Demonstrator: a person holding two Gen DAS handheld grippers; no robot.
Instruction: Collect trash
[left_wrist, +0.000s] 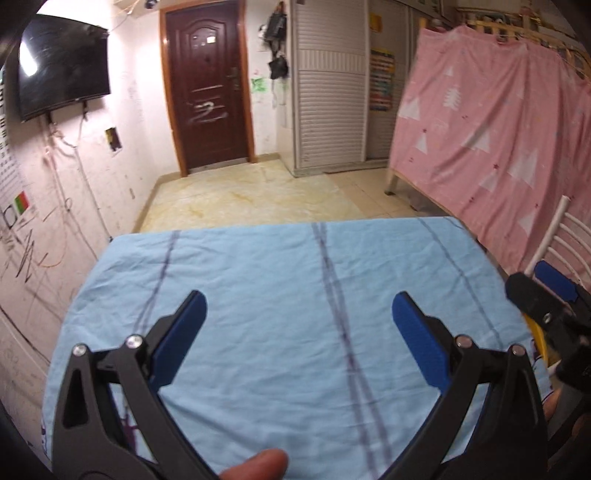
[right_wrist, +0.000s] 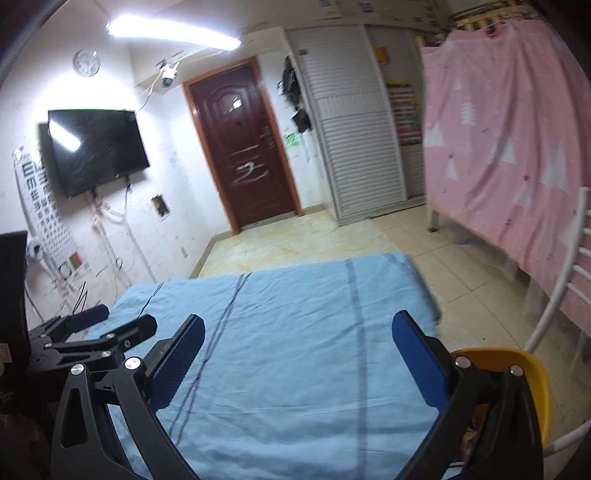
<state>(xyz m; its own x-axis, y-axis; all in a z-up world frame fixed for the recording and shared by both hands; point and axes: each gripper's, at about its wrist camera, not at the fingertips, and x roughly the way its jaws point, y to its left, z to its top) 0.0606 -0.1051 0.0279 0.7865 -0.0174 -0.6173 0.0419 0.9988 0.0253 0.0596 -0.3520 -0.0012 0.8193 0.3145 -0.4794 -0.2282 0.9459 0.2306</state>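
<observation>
A table covered with a light blue cloth (left_wrist: 266, 295) with dark stripes fills the lower part of both views (right_wrist: 295, 332). No trash shows on the cloth. My left gripper (left_wrist: 298, 306) is open and empty above the cloth. My right gripper (right_wrist: 298, 326) is open and empty above the cloth's right part. A yellow bin (right_wrist: 524, 373) stands at the table's right, just behind my right gripper's right finger; some brownish contents show inside. Each gripper shows at the edge of the other's view: the right one (left_wrist: 543, 299), the left one (right_wrist: 96, 328).
A white chair (right_wrist: 565, 280) stands by the yellow bin. A pink sheet (left_wrist: 491, 129) hangs over a wooden bunk frame on the right. A brown door (left_wrist: 207, 85), a wall television (left_wrist: 62, 66) and white louvred wardrobes (left_wrist: 328, 92) stand beyond a tiled floor (left_wrist: 251, 195).
</observation>
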